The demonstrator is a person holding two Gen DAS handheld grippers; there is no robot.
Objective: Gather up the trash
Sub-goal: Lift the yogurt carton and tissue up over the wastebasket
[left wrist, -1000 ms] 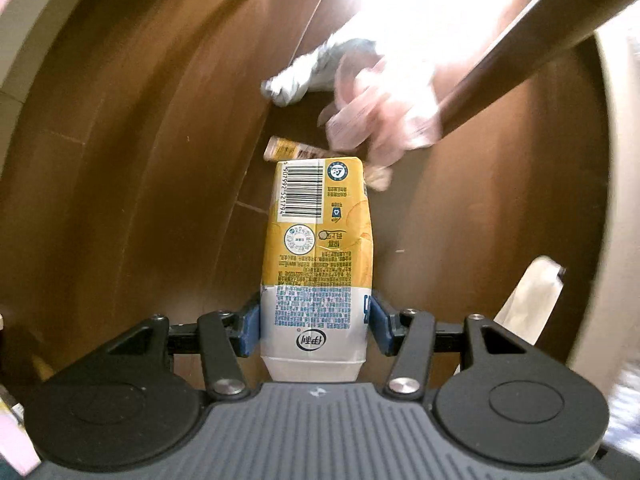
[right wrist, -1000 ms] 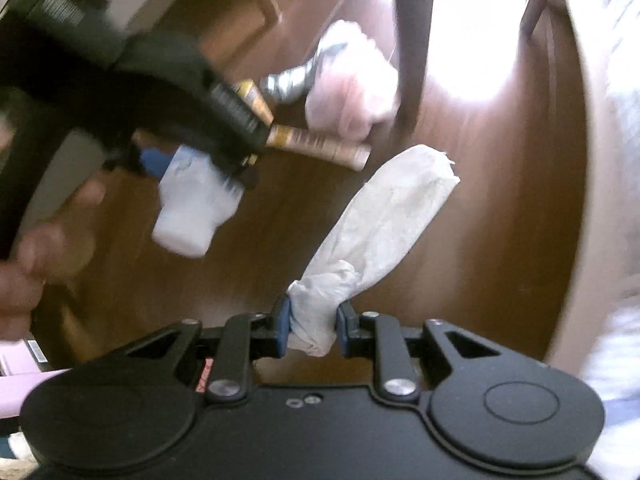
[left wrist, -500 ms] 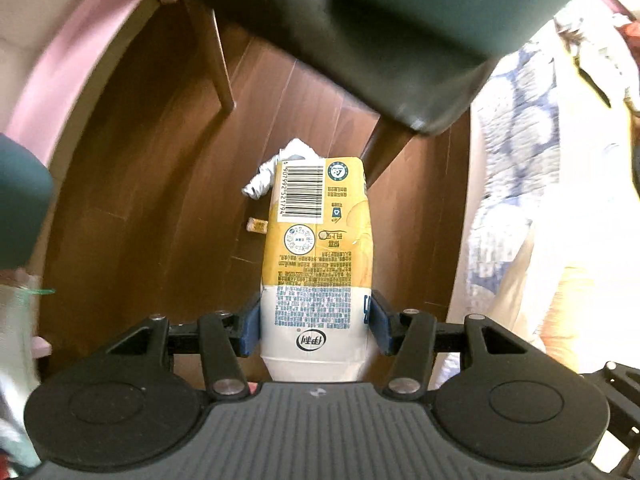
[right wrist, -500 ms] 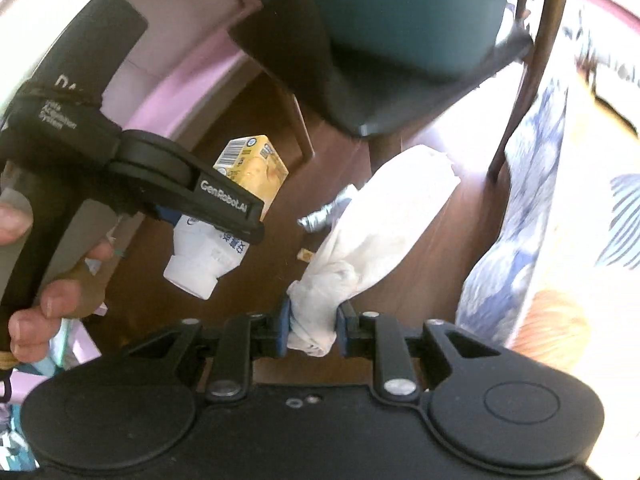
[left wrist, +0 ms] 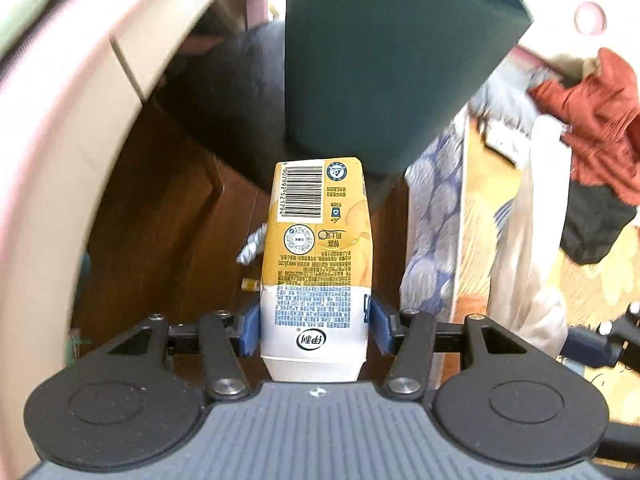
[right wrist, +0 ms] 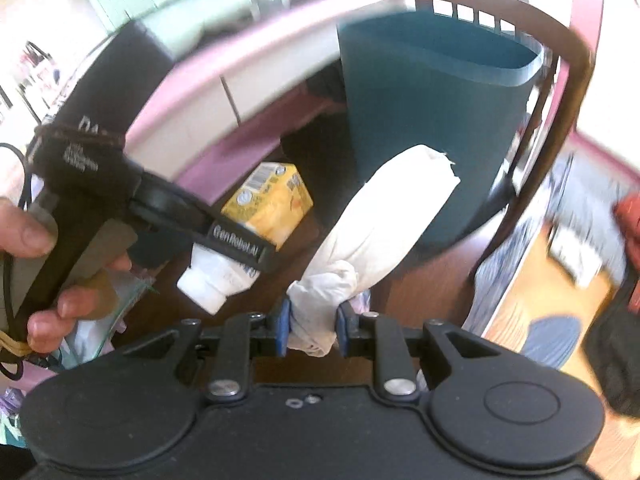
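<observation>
Since the earlier frames both grippers have risen from floor level; the teal bin (left wrist: 392, 60) now fills the upper centre. The left gripper (left wrist: 314, 330) clamps the yellow carton (left wrist: 316, 256) at its white end, long axis pointing forward, barcode end farthest. The right gripper (right wrist: 312, 330) pinches the crumpled tissue (right wrist: 384, 224), which slants to the upper right toward the bin. Only the right view shows the bin's open rim; only the left shows floor scraps (left wrist: 252, 248).

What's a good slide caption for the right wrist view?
Right gripper clamps a crumpled white tissue near the teal trash bin; left gripper carries a yellow milk carton.
</observation>
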